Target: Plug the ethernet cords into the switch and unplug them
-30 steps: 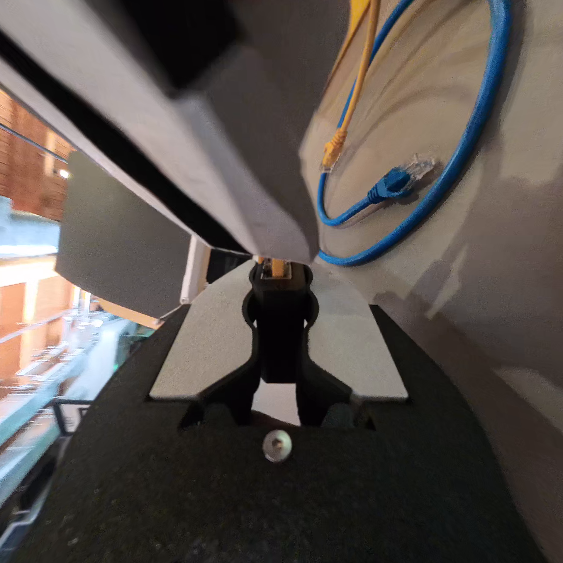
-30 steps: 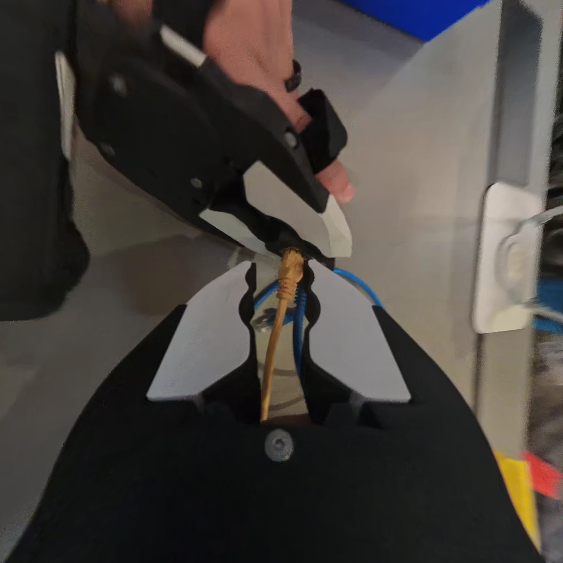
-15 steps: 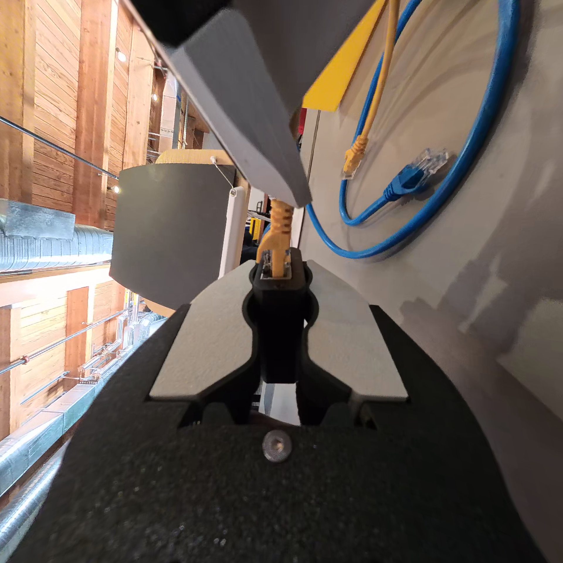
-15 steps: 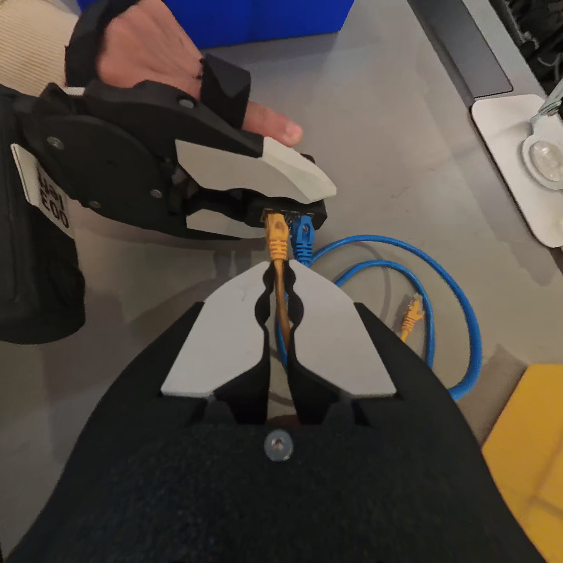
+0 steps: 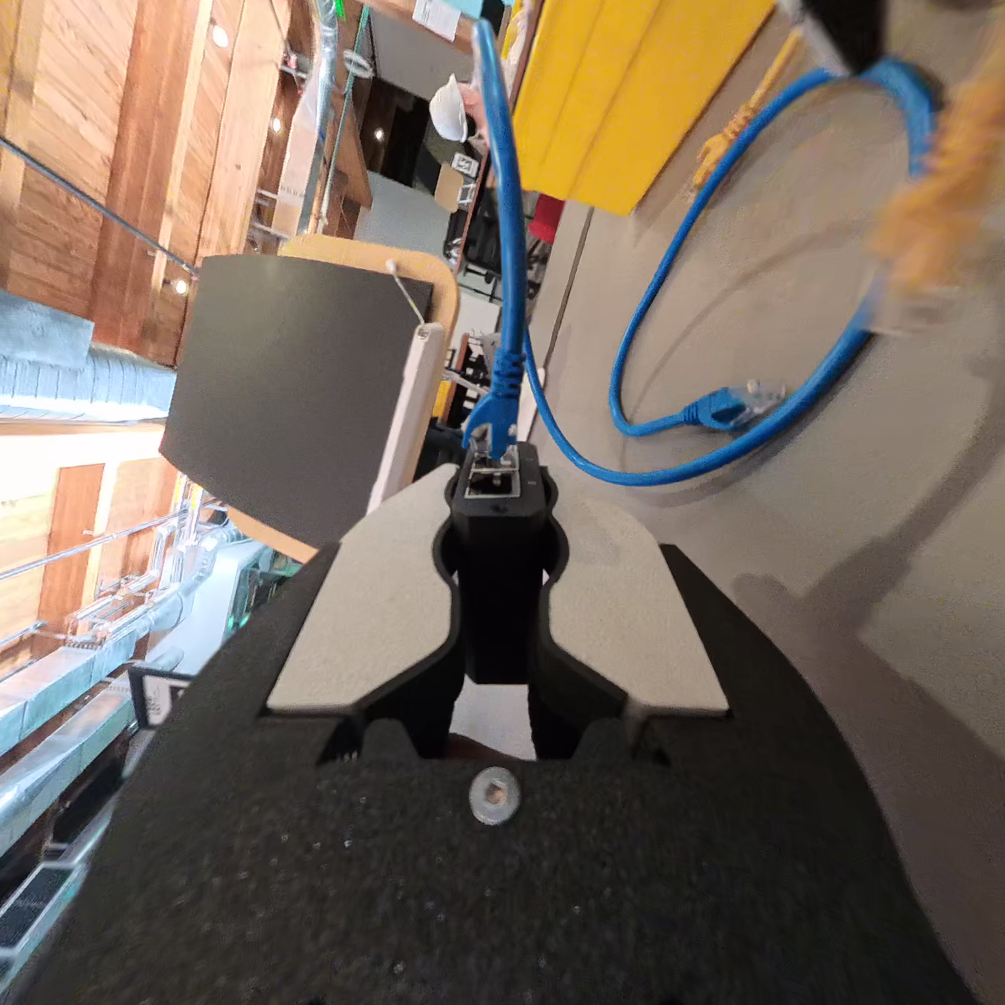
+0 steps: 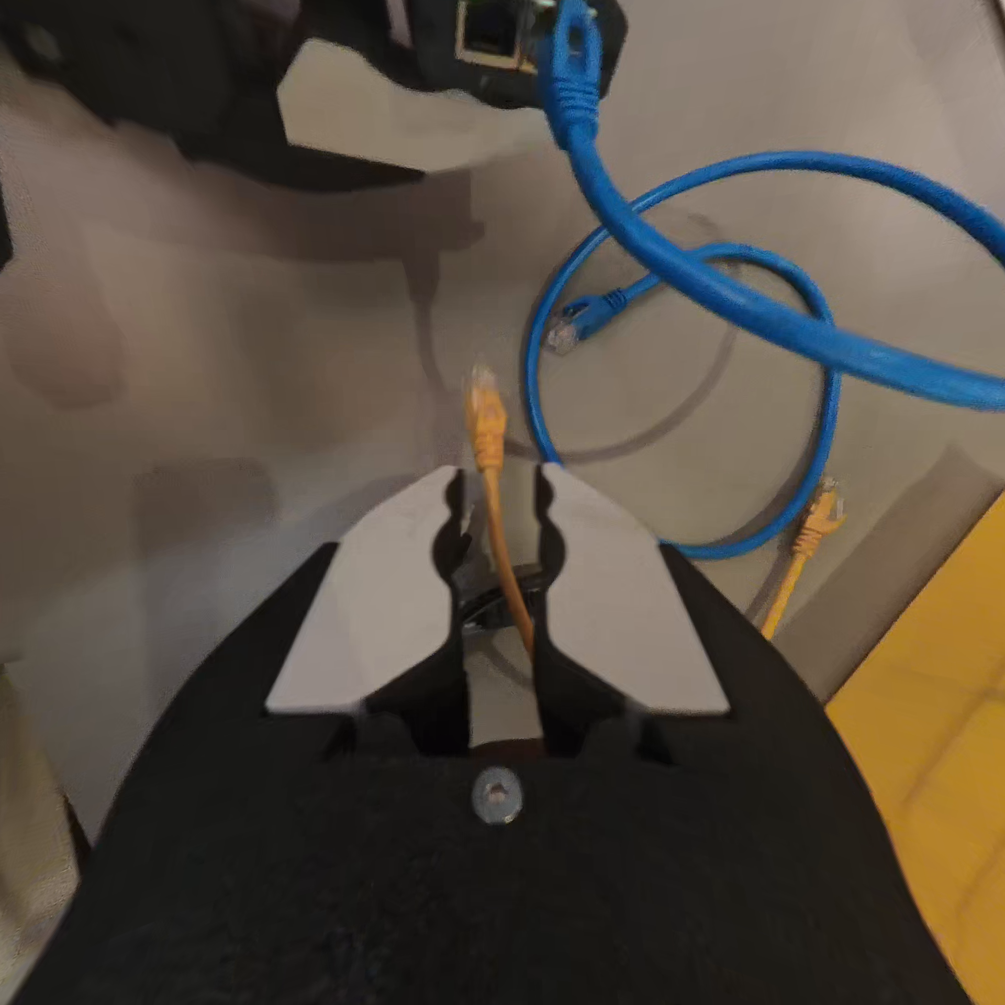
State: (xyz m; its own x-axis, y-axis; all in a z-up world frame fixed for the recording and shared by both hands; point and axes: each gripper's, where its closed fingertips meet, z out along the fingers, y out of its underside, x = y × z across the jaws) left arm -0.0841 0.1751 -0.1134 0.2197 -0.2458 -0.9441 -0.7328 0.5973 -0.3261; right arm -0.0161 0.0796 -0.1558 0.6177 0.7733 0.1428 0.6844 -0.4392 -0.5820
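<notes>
The black switch (image 5: 497, 549), centre of the left wrist view, is clamped by the left gripper (image 5: 497, 522); the blue cord (image 5: 503, 391) sits plugged in 1 port. The right gripper (image 6: 497, 511), slightly parted, loosely holds the yellow cord (image 6: 489, 419), which 0.5 s ago was seated. Blue should be pulled straight, latch pressed.

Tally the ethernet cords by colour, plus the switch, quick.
Blue cord: 1
Orange cord: 1
Switch: 1
Total: 3
</notes>
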